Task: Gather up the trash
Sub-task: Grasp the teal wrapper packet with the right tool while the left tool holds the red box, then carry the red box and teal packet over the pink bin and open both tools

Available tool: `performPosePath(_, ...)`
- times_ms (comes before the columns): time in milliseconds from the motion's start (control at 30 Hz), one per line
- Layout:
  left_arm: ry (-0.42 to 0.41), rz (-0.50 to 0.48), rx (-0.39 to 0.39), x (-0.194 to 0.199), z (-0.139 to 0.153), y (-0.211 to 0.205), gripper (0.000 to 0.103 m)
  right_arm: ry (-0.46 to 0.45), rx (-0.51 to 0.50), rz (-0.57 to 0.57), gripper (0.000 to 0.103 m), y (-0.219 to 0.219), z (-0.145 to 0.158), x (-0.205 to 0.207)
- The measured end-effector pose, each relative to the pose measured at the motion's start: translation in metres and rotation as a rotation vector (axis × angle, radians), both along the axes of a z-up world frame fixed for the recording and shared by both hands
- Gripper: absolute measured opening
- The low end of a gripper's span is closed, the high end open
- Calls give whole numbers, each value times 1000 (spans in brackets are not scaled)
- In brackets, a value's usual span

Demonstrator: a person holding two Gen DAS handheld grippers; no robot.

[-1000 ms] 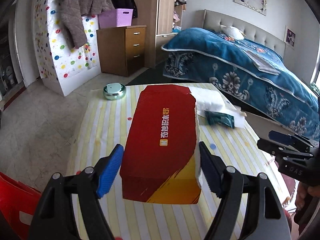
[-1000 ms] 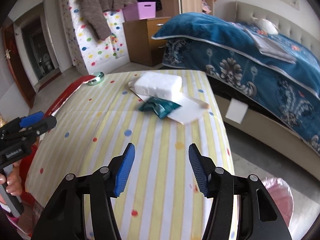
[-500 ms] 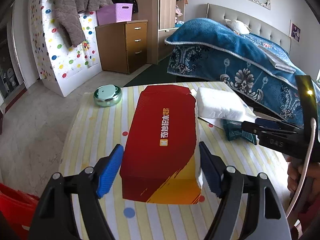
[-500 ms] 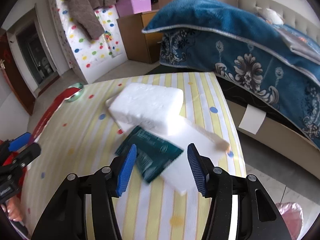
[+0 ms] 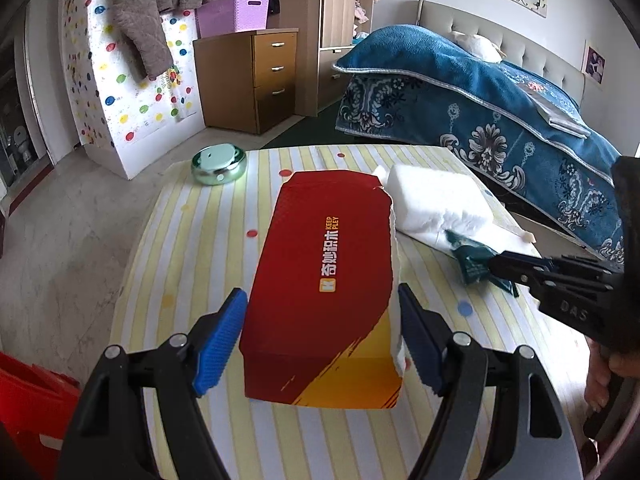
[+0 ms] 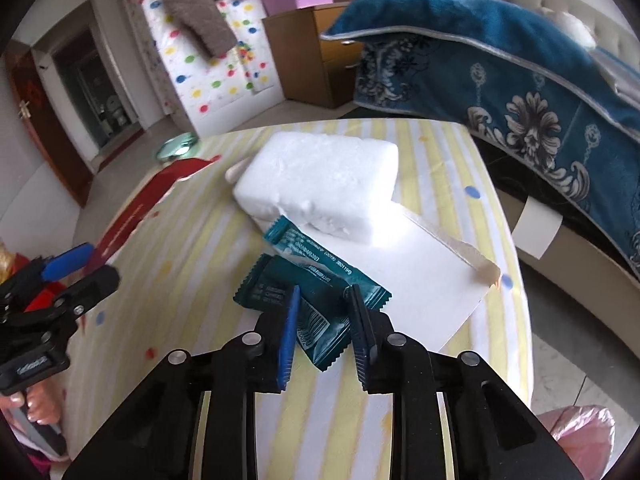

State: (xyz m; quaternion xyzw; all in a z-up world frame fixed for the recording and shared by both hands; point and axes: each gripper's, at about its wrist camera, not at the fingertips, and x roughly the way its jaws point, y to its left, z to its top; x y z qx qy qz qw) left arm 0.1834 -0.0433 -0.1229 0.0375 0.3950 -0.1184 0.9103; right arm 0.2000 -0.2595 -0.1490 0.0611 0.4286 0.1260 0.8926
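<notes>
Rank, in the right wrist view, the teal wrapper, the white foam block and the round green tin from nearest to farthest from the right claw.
1. Teal wrapper: between the closing fingers of the right claw, on the white sheet's edge.
2. White foam block: just beyond the wrapper, mid-table.
3. Round green tin: far left, at the table's far edge.

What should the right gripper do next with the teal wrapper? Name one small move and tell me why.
Probably finish closing, then lift a little. The right gripper is closing, its fingers flanking the teal wrapper, which lies partly on the white sheet beside the foam block. A small lift would show whether the wrapper comes away alone.
</notes>
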Motion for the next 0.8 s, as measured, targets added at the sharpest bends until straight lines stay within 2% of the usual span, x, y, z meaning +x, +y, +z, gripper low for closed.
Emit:
performPosePath(33, 1, 2, 1, -3, 0, 1, 73, 0, 1, 4, 11, 0, -1, -1)
performPosePath(133, 3, 10, -8, -20, 4, 7, 73, -19, -7, 15, 6, 7, 5, -22)
performPosePath(467, -62, -11, -36, -74, 35, 11, 73, -117, -26, -35, 4, 13, 33, -97)
performPosePath(633, -100, -98, -43, -101, 48, -13, 73, -132, -14, -92, 4, 2, 42, -126)
performPosePath(800, -89, -205, -29, -119, 42, -53, 73, -126, -1, -153, 4, -21, 45, -153)
